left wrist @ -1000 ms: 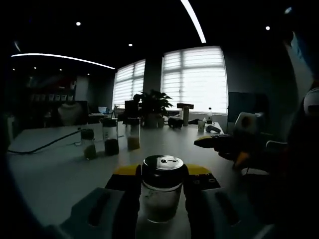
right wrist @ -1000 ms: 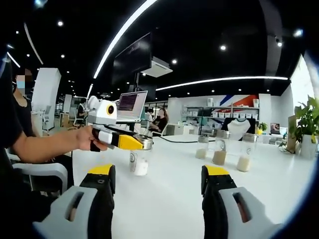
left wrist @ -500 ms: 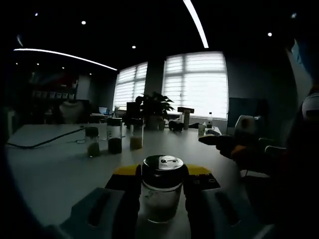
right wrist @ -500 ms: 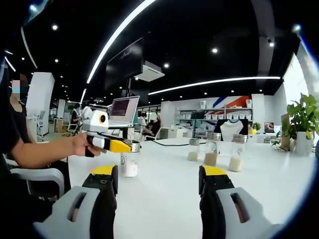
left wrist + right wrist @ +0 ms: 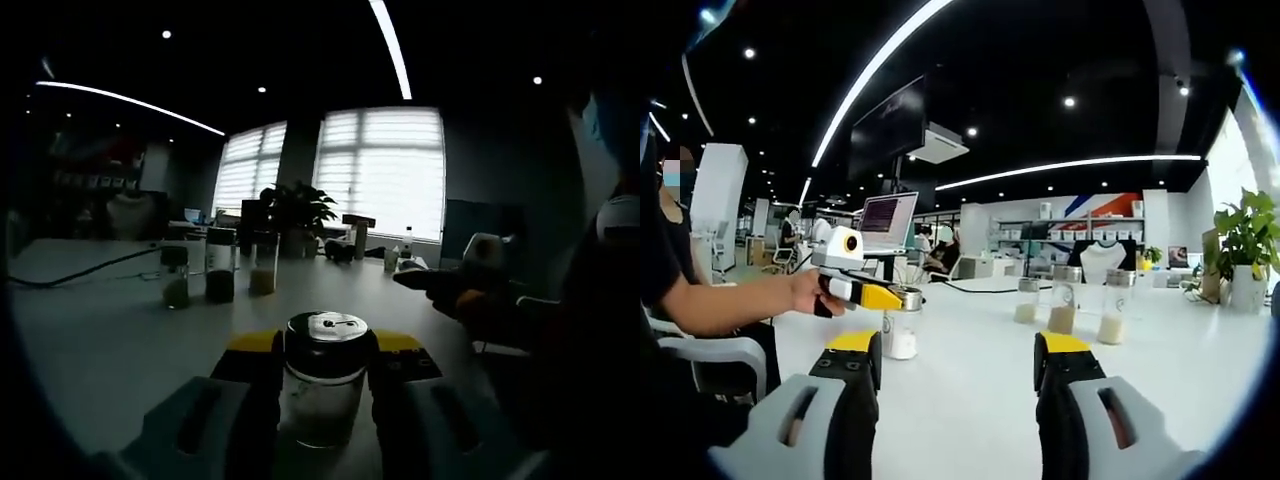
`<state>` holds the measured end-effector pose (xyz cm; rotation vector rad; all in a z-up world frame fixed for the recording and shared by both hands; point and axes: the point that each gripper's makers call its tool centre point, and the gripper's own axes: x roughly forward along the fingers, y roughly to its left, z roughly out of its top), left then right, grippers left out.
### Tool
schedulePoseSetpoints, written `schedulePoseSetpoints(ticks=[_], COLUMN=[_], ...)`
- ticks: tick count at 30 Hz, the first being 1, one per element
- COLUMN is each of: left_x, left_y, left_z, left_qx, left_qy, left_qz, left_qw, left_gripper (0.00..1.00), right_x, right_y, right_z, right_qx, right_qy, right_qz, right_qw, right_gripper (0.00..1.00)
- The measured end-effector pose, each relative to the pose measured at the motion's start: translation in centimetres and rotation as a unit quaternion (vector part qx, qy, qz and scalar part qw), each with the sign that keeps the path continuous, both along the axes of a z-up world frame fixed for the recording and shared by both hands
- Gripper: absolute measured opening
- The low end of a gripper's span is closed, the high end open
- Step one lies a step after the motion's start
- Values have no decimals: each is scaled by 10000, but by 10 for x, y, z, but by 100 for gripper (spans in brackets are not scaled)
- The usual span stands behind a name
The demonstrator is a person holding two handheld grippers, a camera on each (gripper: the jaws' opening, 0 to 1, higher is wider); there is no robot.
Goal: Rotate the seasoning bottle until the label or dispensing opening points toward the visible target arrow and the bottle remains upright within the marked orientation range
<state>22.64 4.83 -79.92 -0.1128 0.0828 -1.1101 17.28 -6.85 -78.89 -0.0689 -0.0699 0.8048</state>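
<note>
The seasoning bottle [image 5: 322, 385] is clear glass with a black cap and pale contents, and it stands upright. My left gripper [image 5: 325, 352] is shut on it, its yellow-tipped jaws pressing both sides just below the cap. In the right gripper view the same bottle [image 5: 902, 334] sits on the white table [image 5: 970, 330] at the left, held by the left gripper [image 5: 890, 297] in a person's hand. My right gripper [image 5: 958, 365] is open with nothing between its jaws, a short way in front of the bottle. It also appears as the right gripper [image 5: 440, 288] in the left gripper view.
Three more seasoning bottles [image 5: 1065, 300] stand in a row further along the table, also seen as the bottles [image 5: 218, 272]. A potted plant [image 5: 1245, 250] sits at the table's end. A laptop [image 5: 886, 216] is behind the left gripper. A person's arm [image 5: 720, 300] reaches in.
Both views have shifted slightly with the hands. The left gripper stays shut on the bottle throughout. The right gripper's jaws stand a little closer together than one second ago.
</note>
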Motion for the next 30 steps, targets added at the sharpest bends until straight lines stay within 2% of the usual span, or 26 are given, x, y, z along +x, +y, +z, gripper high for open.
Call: schedulePoseSetpoints(ticks=[6, 7, 8, 10, 12, 21, 30], left_x=[1, 3, 10, 9, 10, 7, 6], left_y=[-1, 0, 2, 0, -1, -4, -6], left_z=[0, 0, -1, 0, 0, 1, -3], left_qx=[-53, 15, 209, 72, 78, -76, 186], left_qy=[-58, -137, -423, -196, -306, -223, -190], left_qz=[-130, -65, 69, -16, -111, -312, -94], left_qw=[9999, 9999, 9989, 9998, 9994, 9992, 9996], left_gripper=[35, 35, 34, 35, 35, 35, 35], right_x=[-1, -1, -2, -2, -1, -1, -2], right_y=[0, 1, 1, 1, 1, 3, 7], right_z=[2, 2, 2, 0, -1, -3, -4], right_qx=[45, 34, -5, -33, -37, -46, 35], right_qy=[-56, -68, -90, -84, -51, -19, 34], right_qz=[-3, 1, 3, 4, 15, 33, 82], right_qw=[10000, 10000, 10000, 10000, 10000, 10000, 10000], right_gripper=[58, 58, 58, 58, 58, 57, 57])
